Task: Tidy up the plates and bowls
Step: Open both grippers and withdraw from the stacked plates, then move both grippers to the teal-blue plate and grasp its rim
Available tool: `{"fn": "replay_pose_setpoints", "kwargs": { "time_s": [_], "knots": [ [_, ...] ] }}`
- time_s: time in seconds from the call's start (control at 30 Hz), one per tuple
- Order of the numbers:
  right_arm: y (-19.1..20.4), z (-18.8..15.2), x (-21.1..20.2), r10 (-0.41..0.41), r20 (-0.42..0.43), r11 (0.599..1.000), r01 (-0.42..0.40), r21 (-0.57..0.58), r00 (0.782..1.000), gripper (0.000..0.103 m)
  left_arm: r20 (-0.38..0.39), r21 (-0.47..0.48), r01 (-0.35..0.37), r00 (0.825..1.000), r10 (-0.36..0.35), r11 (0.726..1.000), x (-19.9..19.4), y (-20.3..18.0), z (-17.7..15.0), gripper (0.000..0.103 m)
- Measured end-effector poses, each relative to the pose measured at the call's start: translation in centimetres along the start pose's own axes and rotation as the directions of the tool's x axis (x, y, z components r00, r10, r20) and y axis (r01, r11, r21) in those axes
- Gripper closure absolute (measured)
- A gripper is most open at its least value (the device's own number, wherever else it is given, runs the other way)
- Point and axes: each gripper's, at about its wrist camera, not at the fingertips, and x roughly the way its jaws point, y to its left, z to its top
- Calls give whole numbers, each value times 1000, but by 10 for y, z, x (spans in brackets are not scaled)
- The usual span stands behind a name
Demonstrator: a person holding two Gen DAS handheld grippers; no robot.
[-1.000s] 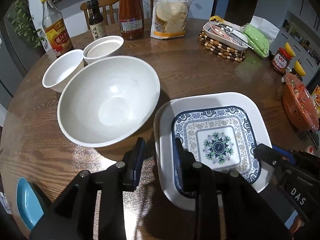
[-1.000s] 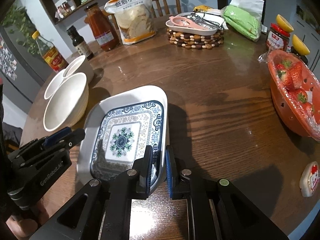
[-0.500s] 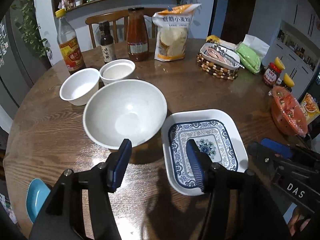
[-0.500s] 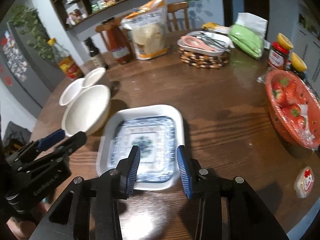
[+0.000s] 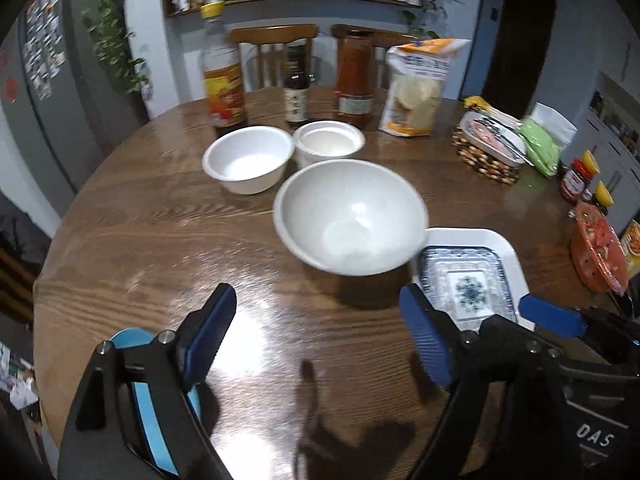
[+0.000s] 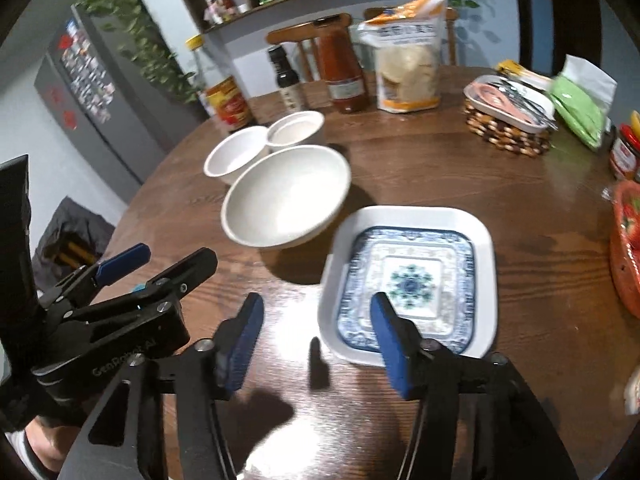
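A blue-patterned square plate [image 6: 408, 280] lies nested in a white square plate [image 6: 408, 216] on the round wooden table [image 6: 440, 168]. Left of it stands a large white bowl [image 6: 286, 196], with two small white bowls [image 6: 236, 154] [image 6: 295, 130] behind. My right gripper [image 6: 316, 328] hovers above the table at the plates' near edge, jaws opening, nothing between them. My left gripper [image 5: 316, 328] hangs nearer than the large bowl [image 5: 350, 216], jaws opening wide and empty. The stacked plates [image 5: 472, 276] show at its right, the right gripper's fingers [image 5: 548, 314] beside them.
Bottles [image 5: 224, 76], a sauce jar [image 5: 354, 76] and a flour bag [image 5: 416, 88] line the table's far side. A beaded trivet with a dish [image 6: 508, 120], green packet [image 6: 576, 108] and orange strawberry colander [image 6: 628, 248] sit right. A blue dish [image 5: 136, 392] lies at the near left edge.
Both grippers let go of the blue-patterned plate, opened wide and pulled back and up from it. The plate now rests inside the white one.
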Motion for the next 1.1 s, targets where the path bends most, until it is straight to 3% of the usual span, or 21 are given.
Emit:
{"fn": "replay_pose_setpoints", "kwargs": {
  "time_s": [0.47, 0.6, 0.77, 1.0, 1.07, 1.1],
  "knots": [
    [66, -5, 37, 132, -121, 982, -146, -117, 984, 41, -71, -136, -107, 993, 98, 985, -15, 88, -36, 17],
    [90, -7, 53, 159, -172, 968, -188, -166, 972, 41, -103, -216, -159, 985, 140, 963, -21, 125, -52, 17],
    [120, -9, 75, 194, -230, 945, -245, -218, 954, 41, -164, -336, -219, 971, 171, 916, -28, 172, -77, 17],
    [158, -15, 103, 206, -299, 905, -298, -305, 932, 41, -231, -440, -240, 962, 149, 865, -34, 202, -107, 19],
    [166, -17, 112, 199, -314, 897, -301, -324, 928, 41, -241, -461, -222, 963, 119, 859, -32, 202, -112, 23],
    [169, -18, 117, 197, -324, 894, -306, -328, 925, 41, -243, -467, -215, 964, 110, 857, -32, 200, -114, 29]
  ]
}}
